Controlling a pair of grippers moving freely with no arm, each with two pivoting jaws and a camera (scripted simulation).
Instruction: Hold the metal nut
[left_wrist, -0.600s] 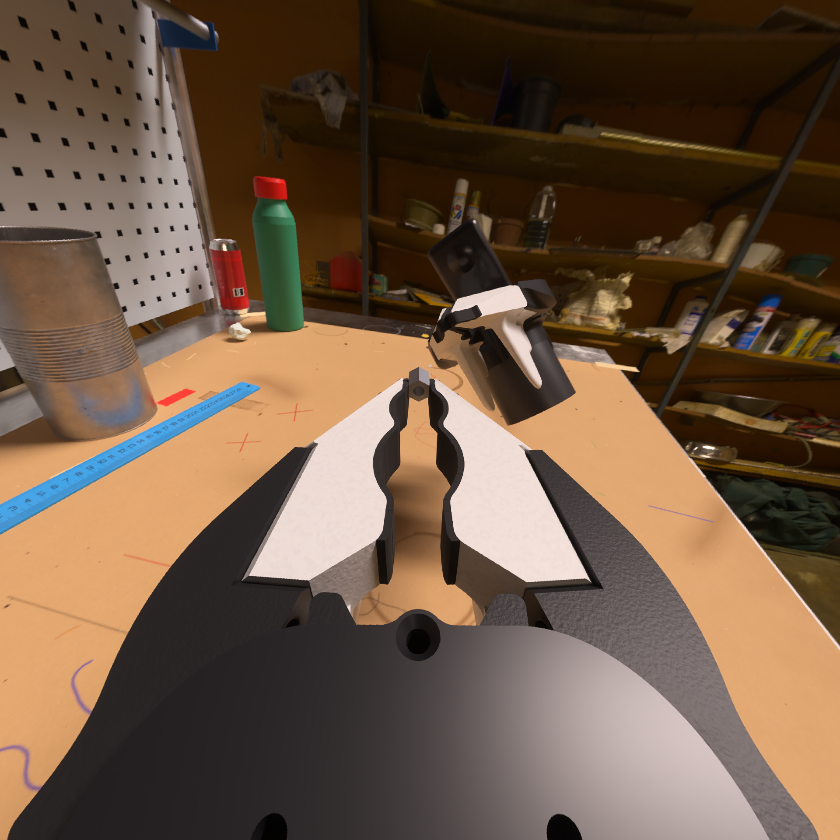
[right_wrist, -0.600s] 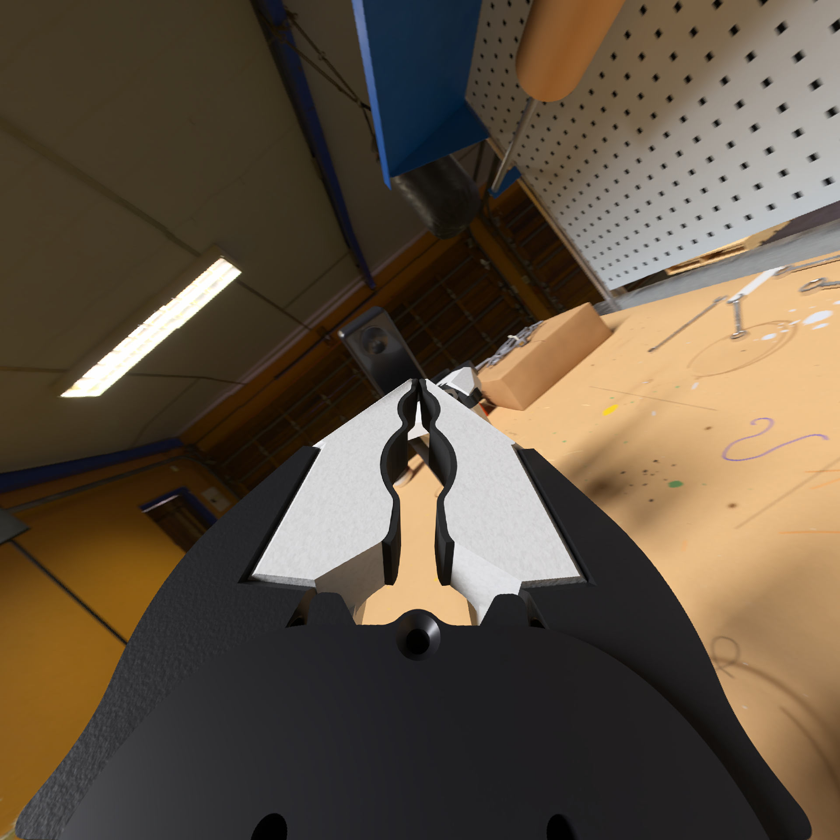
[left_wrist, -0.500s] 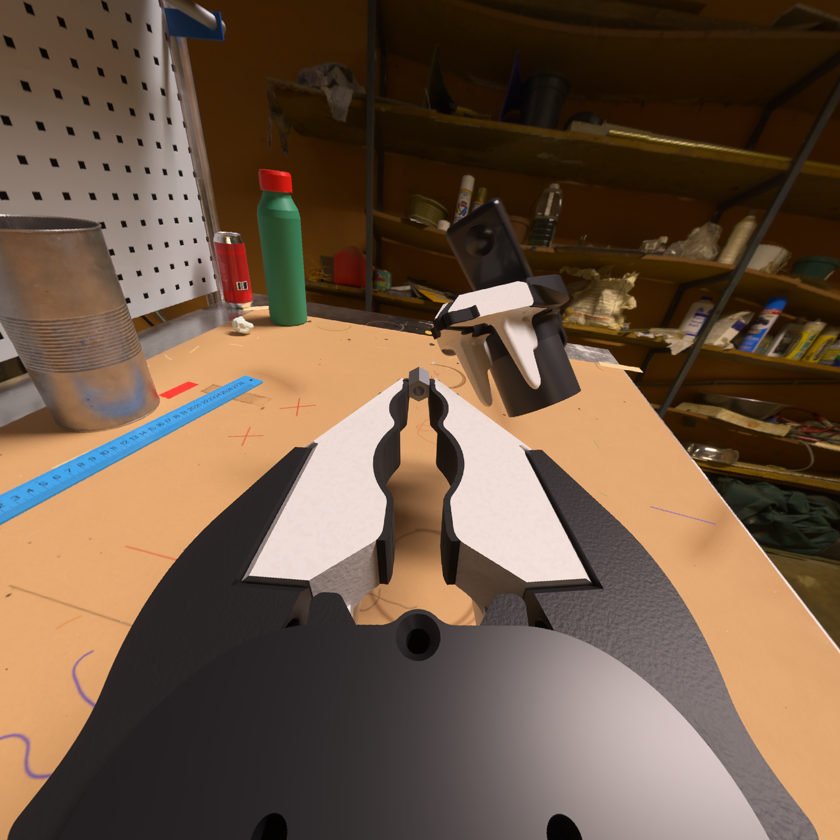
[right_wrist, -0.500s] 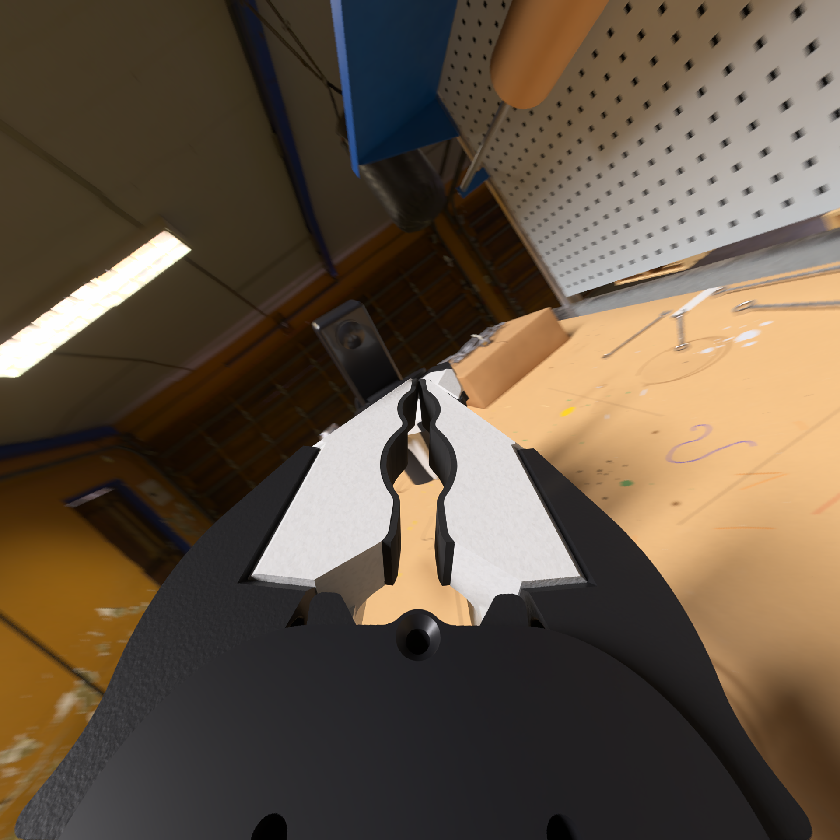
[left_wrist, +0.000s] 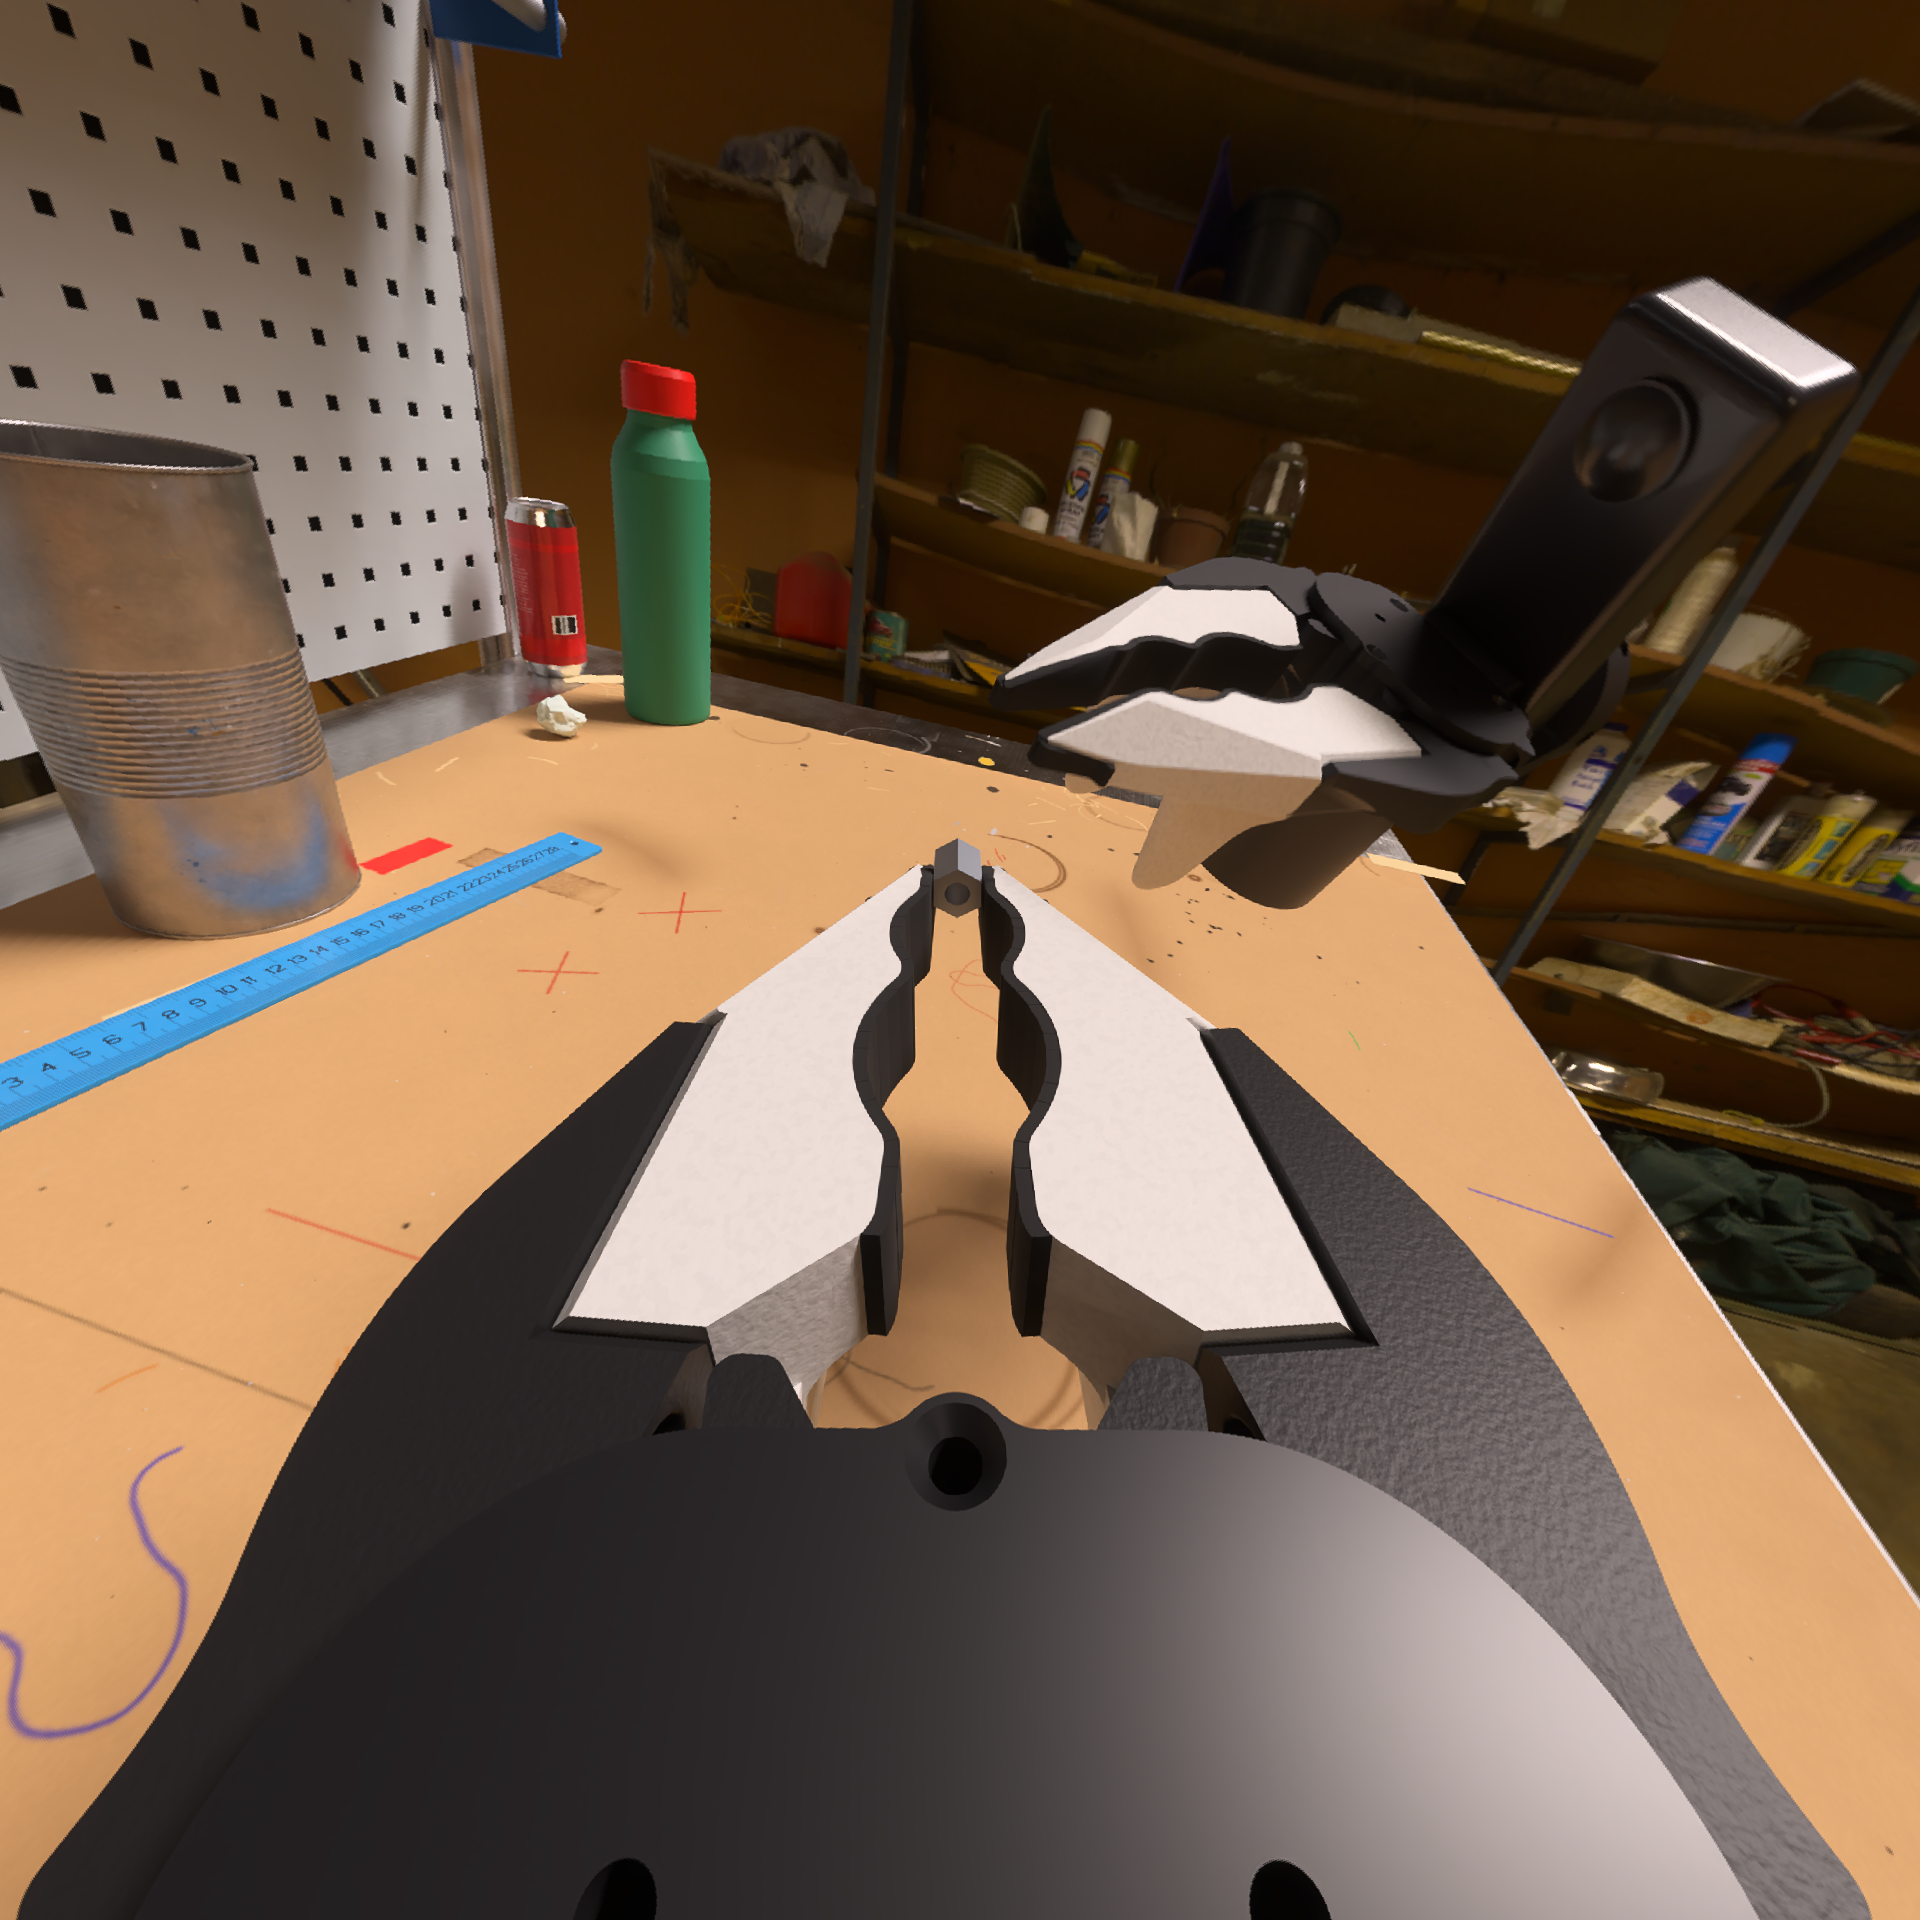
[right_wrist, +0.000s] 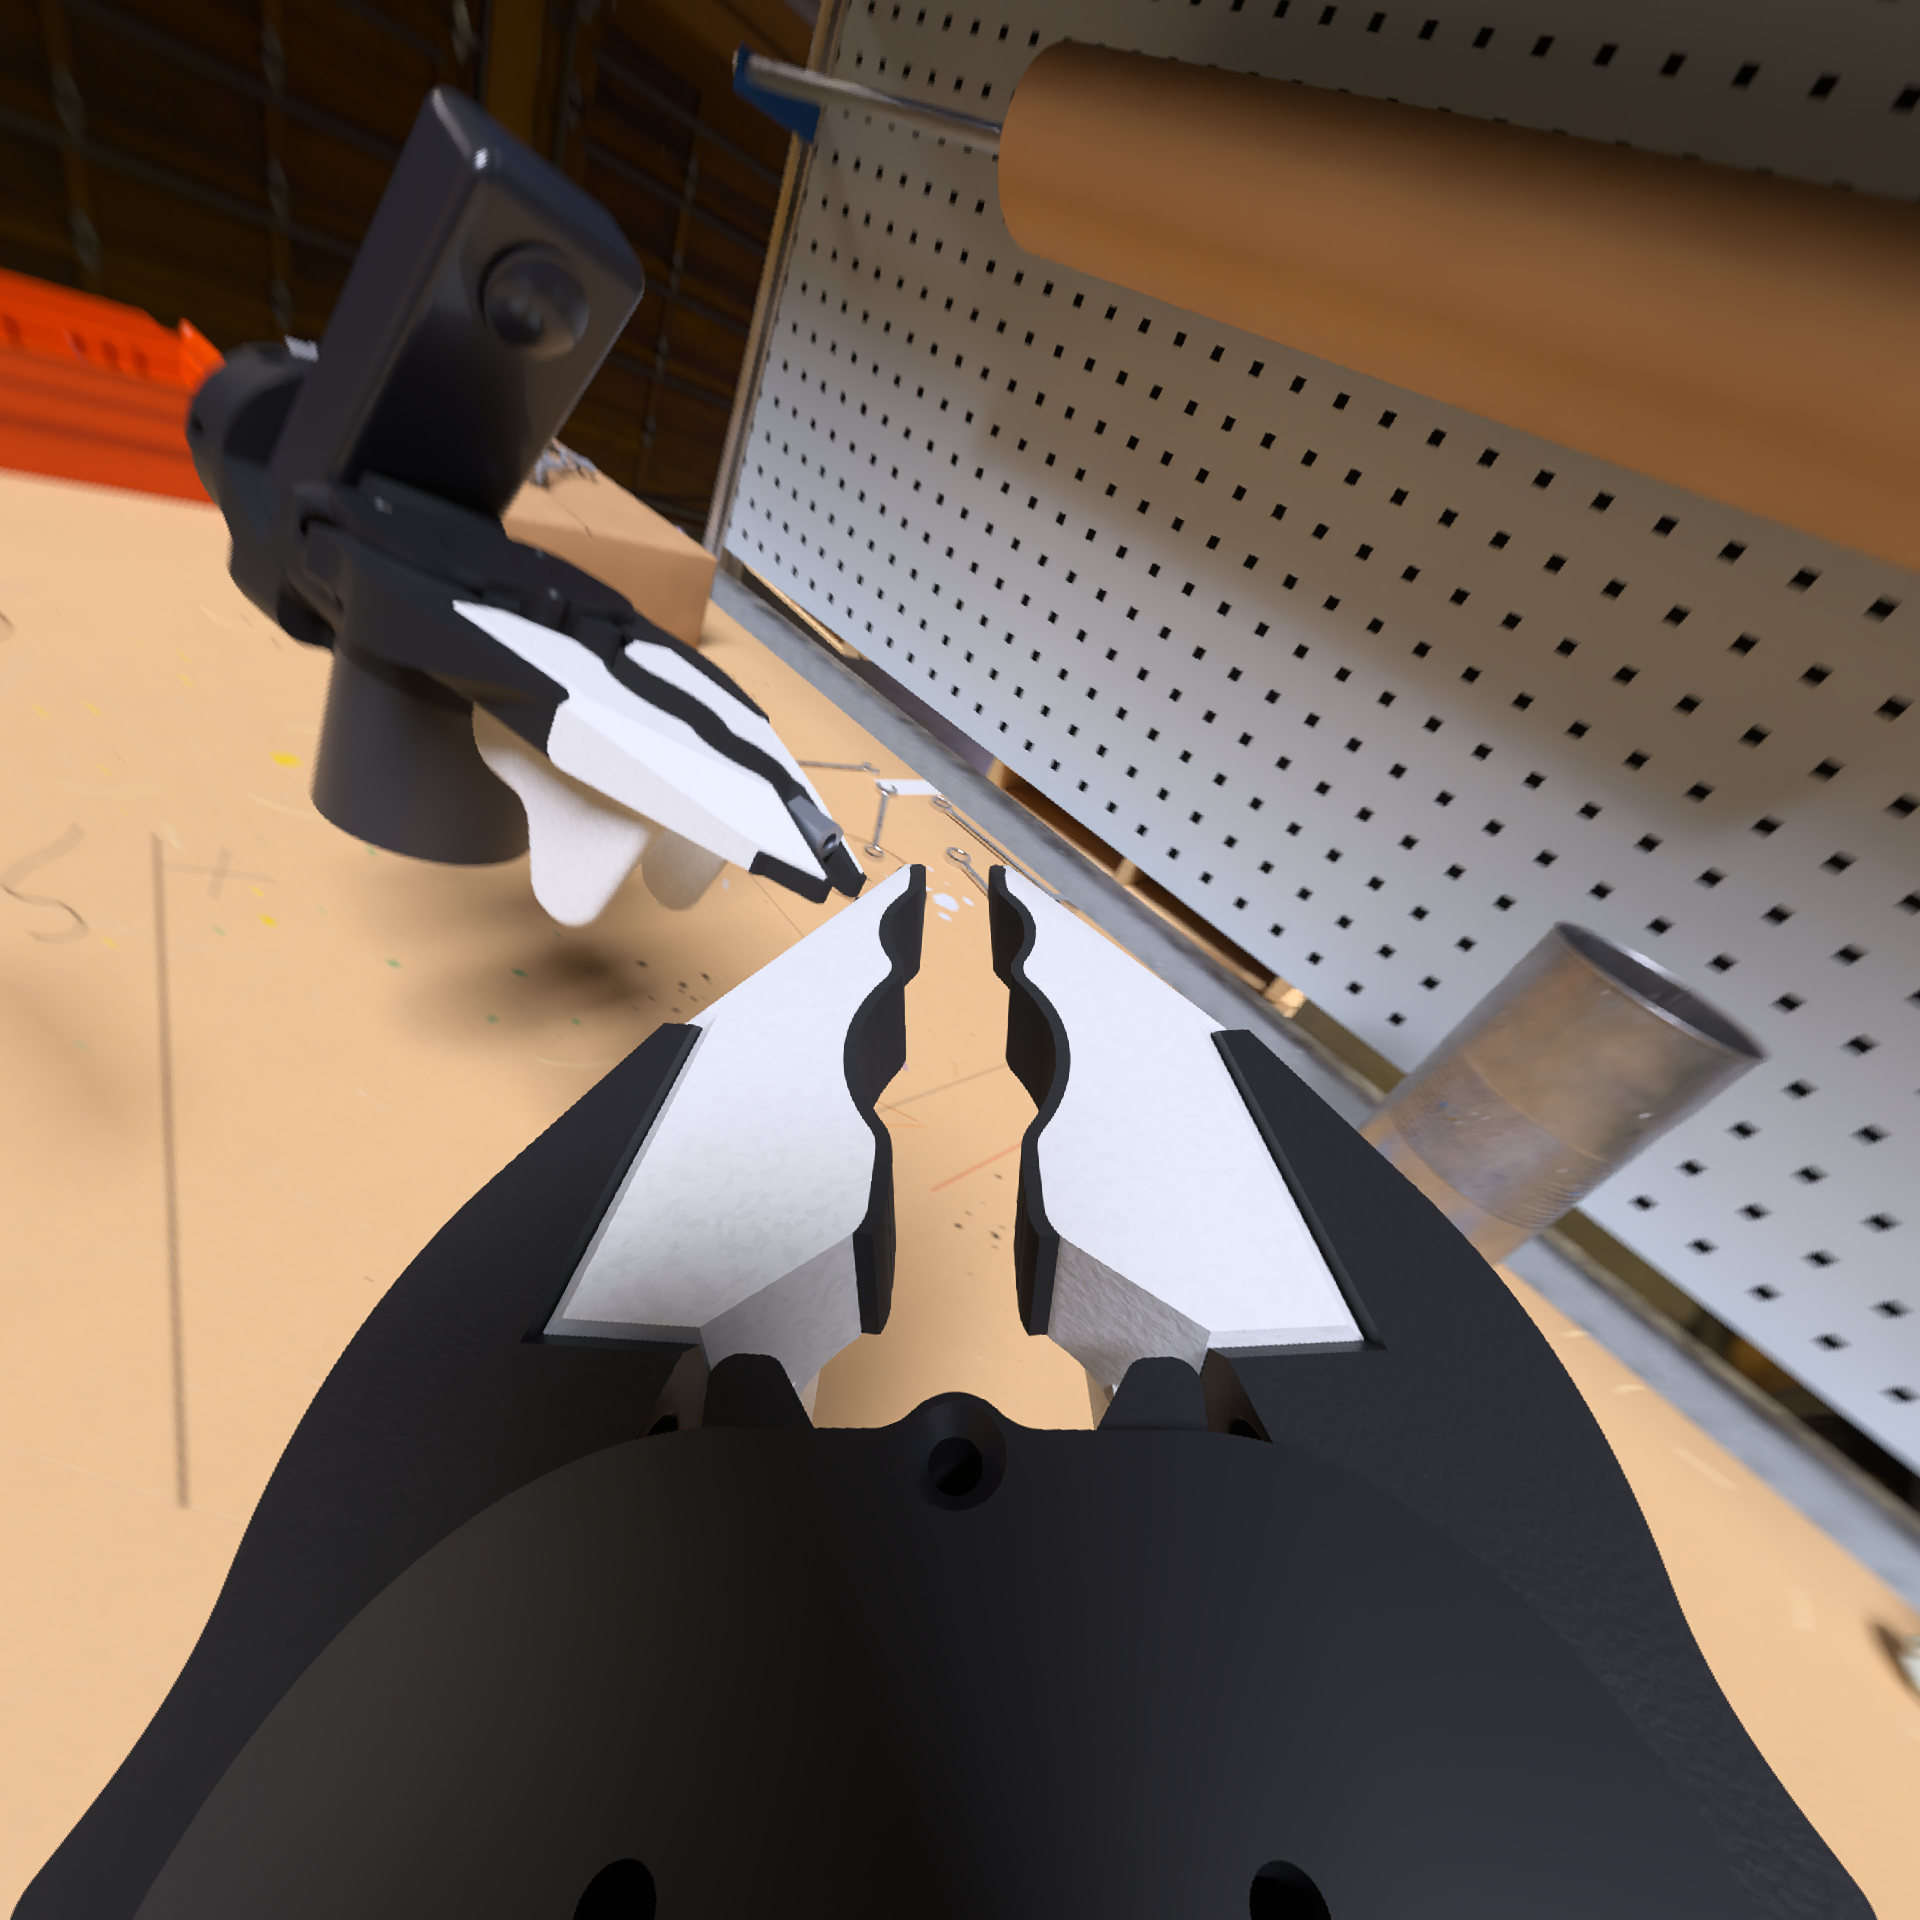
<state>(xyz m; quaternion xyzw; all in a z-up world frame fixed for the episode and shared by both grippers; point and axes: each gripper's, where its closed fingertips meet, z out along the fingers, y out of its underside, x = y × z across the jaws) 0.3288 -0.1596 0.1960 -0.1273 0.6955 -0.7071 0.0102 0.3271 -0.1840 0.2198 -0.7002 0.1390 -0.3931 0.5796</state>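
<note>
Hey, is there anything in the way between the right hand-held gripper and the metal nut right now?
Nothing visible. The metal nut is pinched at the left hand-held gripper tips; the right hand-held gripper, open, faces it across clear air.

Bare table (left_wrist: 312, 1195) lower left of the left wrist view; metal cylinder (left_wrist: 156, 675), blue ruler (left_wrist: 291, 966) block upper left, right tool (left_wrist: 1023, 717) crowds upper right

Warm dim light; motion blur right view; wide-angle edge distortion.
</note>
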